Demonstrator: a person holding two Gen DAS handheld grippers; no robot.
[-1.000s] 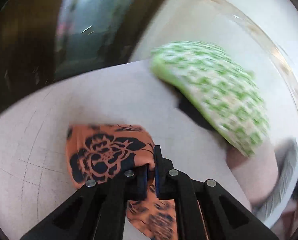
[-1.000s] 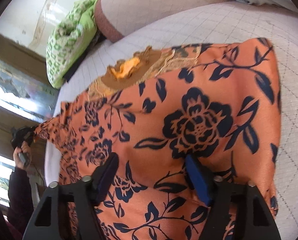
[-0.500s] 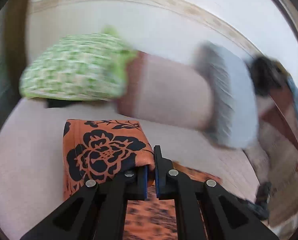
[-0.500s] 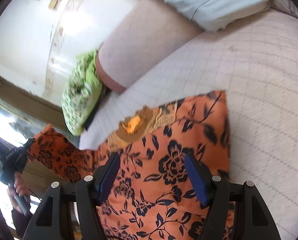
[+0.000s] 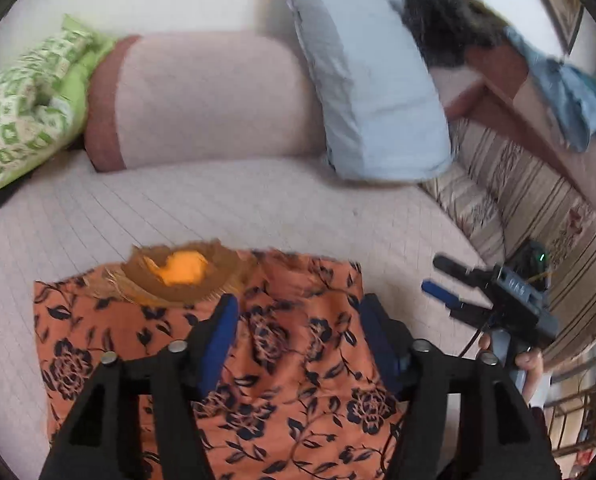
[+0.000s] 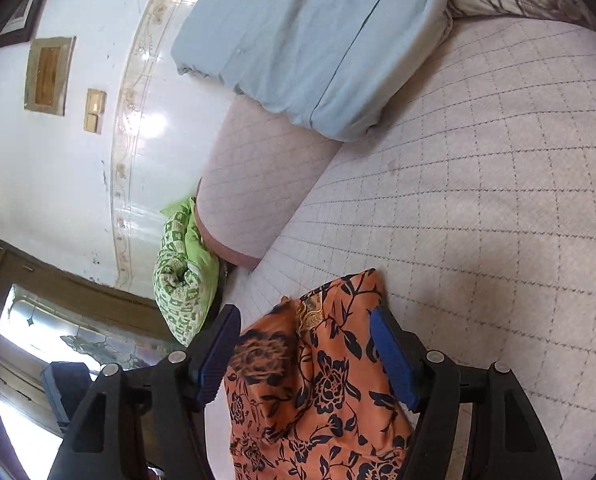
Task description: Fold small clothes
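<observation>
An orange garment with black flowers point(image 5: 282, 360) lies folded on the pale quilted bed point(image 5: 226, 208), its brown and yellow neck patch point(image 5: 178, 272) at the far edge. My left gripper point(image 5: 298, 320) is open and empty just above the garment. My right gripper point(image 6: 306, 336) is open and empty, above the garment's near end point(image 6: 322, 384). In the left wrist view the right gripper point(image 5: 454, 284) shows off the garment's right side, held in a hand.
A pink bolster point(image 5: 202, 100), a green patterned pillow point(image 5: 22, 108) and a pale blue pillow point(image 5: 370, 80) line the head of the bed. A striped cushion point(image 5: 518, 200) lies at the right. A wall point(image 6: 58, 152) and window point(image 6: 58, 336) stand beyond.
My left gripper was shut on a garment corner, carried it across, and has let go and opened. My right gripper has drawn back; the garment now lies folded narrower.
</observation>
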